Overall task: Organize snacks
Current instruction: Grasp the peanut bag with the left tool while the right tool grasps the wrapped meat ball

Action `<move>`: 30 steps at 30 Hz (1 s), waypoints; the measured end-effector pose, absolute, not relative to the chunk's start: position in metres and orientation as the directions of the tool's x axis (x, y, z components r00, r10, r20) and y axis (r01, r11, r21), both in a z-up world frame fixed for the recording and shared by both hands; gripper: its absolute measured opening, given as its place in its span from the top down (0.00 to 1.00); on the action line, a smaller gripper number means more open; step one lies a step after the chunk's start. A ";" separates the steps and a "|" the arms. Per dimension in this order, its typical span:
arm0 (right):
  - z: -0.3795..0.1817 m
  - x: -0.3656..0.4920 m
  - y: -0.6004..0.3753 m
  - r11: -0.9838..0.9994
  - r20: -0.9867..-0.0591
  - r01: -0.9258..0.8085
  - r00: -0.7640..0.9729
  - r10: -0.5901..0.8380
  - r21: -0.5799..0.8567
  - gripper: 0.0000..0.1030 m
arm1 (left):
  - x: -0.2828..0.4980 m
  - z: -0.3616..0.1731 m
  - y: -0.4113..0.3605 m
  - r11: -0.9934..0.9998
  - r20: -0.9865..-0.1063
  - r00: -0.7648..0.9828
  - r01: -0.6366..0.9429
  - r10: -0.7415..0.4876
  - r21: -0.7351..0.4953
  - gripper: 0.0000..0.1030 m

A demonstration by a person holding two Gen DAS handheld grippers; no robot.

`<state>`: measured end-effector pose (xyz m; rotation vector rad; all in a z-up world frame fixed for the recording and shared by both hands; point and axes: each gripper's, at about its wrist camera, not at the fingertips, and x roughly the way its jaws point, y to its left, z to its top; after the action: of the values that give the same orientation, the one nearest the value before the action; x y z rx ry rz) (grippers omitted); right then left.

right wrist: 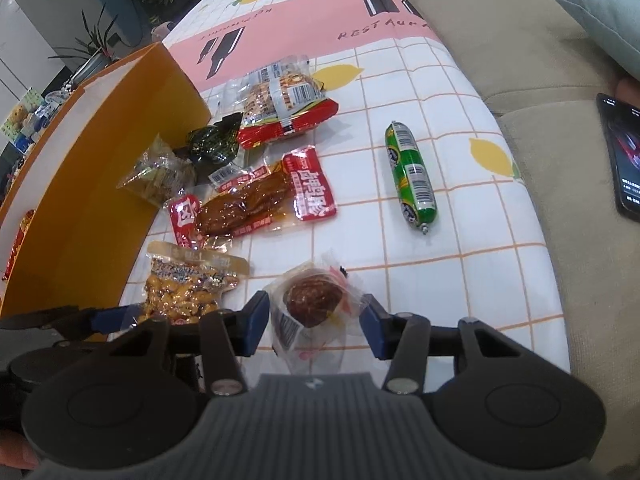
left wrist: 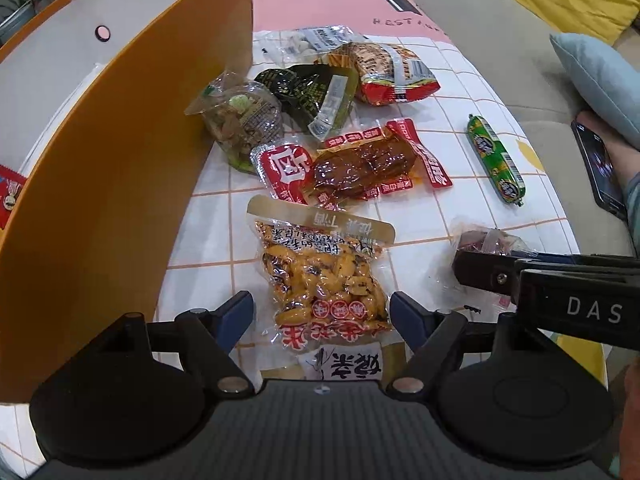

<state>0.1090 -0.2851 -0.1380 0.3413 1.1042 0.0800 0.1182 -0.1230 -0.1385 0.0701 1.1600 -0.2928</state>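
Note:
Snack packs lie on the checked tablecloth beside an orange box (left wrist: 120,160). My left gripper (left wrist: 322,314) is open, its fingers either side of a clear pack of yellow beans (left wrist: 320,276), also seen in the right wrist view (right wrist: 184,288). My right gripper (right wrist: 314,324) is open around a clear-wrapped dark brown snack (right wrist: 312,300); that snack (left wrist: 484,244) shows in the left wrist view behind the right gripper's finger. A red pack of brown meat (left wrist: 360,164) (right wrist: 256,200) and a green sausage (left wrist: 496,158) (right wrist: 412,176) lie farther off.
More packs sit at the back: a red-edged one (left wrist: 384,72) (right wrist: 284,108), a black-green one (left wrist: 312,96), a clear greenish one (left wrist: 240,120). A red pack (left wrist: 8,196) lies inside the box. A phone (right wrist: 620,156) and blue cushion (left wrist: 600,84) rest on the sofa at right.

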 end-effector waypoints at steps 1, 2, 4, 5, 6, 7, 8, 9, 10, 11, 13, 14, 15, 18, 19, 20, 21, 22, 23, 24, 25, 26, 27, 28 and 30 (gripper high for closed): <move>-0.139 0.109 -0.285 0.944 -0.862 0.104 0.447 0.237 0.313 0.53 | 0.118 -0.138 -0.123 0.957 -0.910 0.366 0.272 -0.196 -0.097 0.20; -0.140 0.110 -0.285 0.942 -0.864 0.105 0.440 0.244 0.320 0.53 | 0.117 -0.138 -0.124 0.954 -0.908 0.365 0.282 -0.205 -0.102 0.23; -0.143 0.112 -0.285 0.933 -0.864 0.109 0.426 0.268 0.343 0.54 | 0.115 -0.136 -0.126 0.949 -0.907 0.365 0.299 -0.209 -0.099 0.29; -0.145 0.112 -0.285 0.928 -0.864 0.113 0.418 0.280 0.356 0.55 | 0.115 -0.136 -0.126 0.949 -0.907 0.365 0.300 -0.210 -0.099 0.30; -0.146 0.112 -0.285 0.925 -0.863 0.114 0.416 0.287 0.363 0.57 | 0.115 -0.136 -0.127 0.948 -0.907 0.364 0.303 -0.212 -0.100 0.31; -0.145 0.112 -0.284 0.927 -0.862 0.107 0.417 0.287 0.361 0.58 | 0.115 -0.136 -0.126 0.946 -0.906 0.364 0.306 -0.215 -0.102 0.31; -0.144 0.112 -0.282 0.929 -0.862 0.102 0.419 0.284 0.356 0.59 | 0.114 -0.135 -0.125 0.946 -0.905 0.365 0.308 -0.219 -0.105 0.31; -0.144 0.112 -0.280 0.932 -0.863 0.096 0.421 0.281 0.350 0.60 | 0.114 -0.135 -0.124 0.945 -0.904 0.365 0.308 -0.223 -0.109 0.32; -0.143 0.111 -0.279 0.935 -0.862 0.089 0.424 0.277 0.344 0.60 | 0.113 -0.135 -0.123 0.945 -0.902 0.367 0.307 -0.226 -0.112 0.32; -0.141 0.110 -0.277 0.939 -0.861 0.077 0.429 0.273 0.336 0.61 | 0.112 -0.134 -0.123 0.945 -0.901 0.369 0.308 -0.228 -0.113 0.33; -0.135 0.108 -0.272 0.952 -0.859 0.046 0.445 0.252 0.303 0.61 | 0.109 -0.130 -0.122 0.941 -0.895 0.380 0.319 -0.235 -0.112 0.37; -0.132 0.107 -0.269 0.959 -0.857 0.027 0.456 0.240 0.283 0.61 | 0.108 -0.128 -0.121 0.940 -0.896 0.378 0.323 -0.234 -0.110 0.37; -0.128 0.106 -0.266 0.966 -0.855 0.004 0.467 0.226 0.258 0.61 | 0.107 -0.127 -0.121 0.939 -0.897 0.375 0.326 -0.233 -0.108 0.37; -0.119 0.099 -0.256 0.985 -0.847 -0.067 0.504 0.169 0.157 0.61 | 0.104 -0.126 -0.118 0.940 -0.899 0.372 0.324 -0.229 -0.106 0.41; -0.116 0.097 -0.253 0.989 -0.844 -0.083 0.514 0.151 0.126 0.61 | 0.103 -0.123 -0.116 0.940 -0.895 0.377 0.320 -0.238 -0.115 0.48; -0.113 0.095 -0.251 0.991 -0.841 -0.093 0.524 0.134 0.100 0.61 | 0.102 -0.120 -0.113 0.939 -0.889 0.382 0.316 -0.254 -0.133 0.49; -0.111 0.093 -0.251 0.992 -0.838 -0.099 0.532 0.120 0.079 0.61 | 0.102 -0.117 -0.111 0.941 -0.889 0.380 0.310 -0.257 -0.139 0.51; -0.109 0.091 -0.251 0.993 -0.836 -0.099 0.539 0.107 0.063 0.61 | 0.101 -0.115 -0.110 0.943 -0.889 0.383 0.306 -0.251 -0.134 0.51; -0.108 0.090 -0.254 0.994 -0.834 -0.097 0.543 0.100 0.056 0.61 | 0.100 -0.115 -0.110 0.943 -0.889 0.387 0.307 -0.245 -0.126 0.51; -0.107 0.089 -0.255 0.994 -0.833 -0.092 0.544 0.096 0.054 0.61 | 0.099 -0.116 -0.109 0.943 -0.890 0.386 0.309 -0.242 -0.123 0.51; -0.106 0.088 -0.257 0.995 -0.835 -0.086 0.542 0.093 0.055 0.61 | 0.098 -0.116 -0.107 0.943 -0.890 0.384 0.307 -0.246 -0.128 0.51; -0.106 0.087 -0.259 0.995 -0.839 -0.078 0.537 0.092 0.059 0.61 | 0.097 -0.116 -0.106 0.943 -0.891 0.379 0.304 -0.251 -0.136 0.51; -0.107 0.087 -0.261 0.995 -0.843 -0.072 0.529 0.095 0.067 0.61 | 0.098 -0.116 -0.104 0.943 -0.892 0.373 0.297 -0.257 -0.148 0.51; -0.108 0.087 -0.263 0.994 -0.848 -0.070 0.519 0.108 0.084 0.61 | 0.099 -0.117 -0.102 0.944 -0.892 0.368 0.288 -0.263 -0.160 0.50; -0.111 0.086 -0.262 0.989 -0.855 -0.075 0.497 0.146 0.125 0.61 | 0.100 -0.121 -0.099 0.948 -0.895 0.358 0.265 -0.267 -0.177 0.41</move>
<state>0.0865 -0.2623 -0.1114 0.0741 1.0423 0.1342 0.1002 -0.0989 -0.1211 -0.0023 1.1546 -0.3431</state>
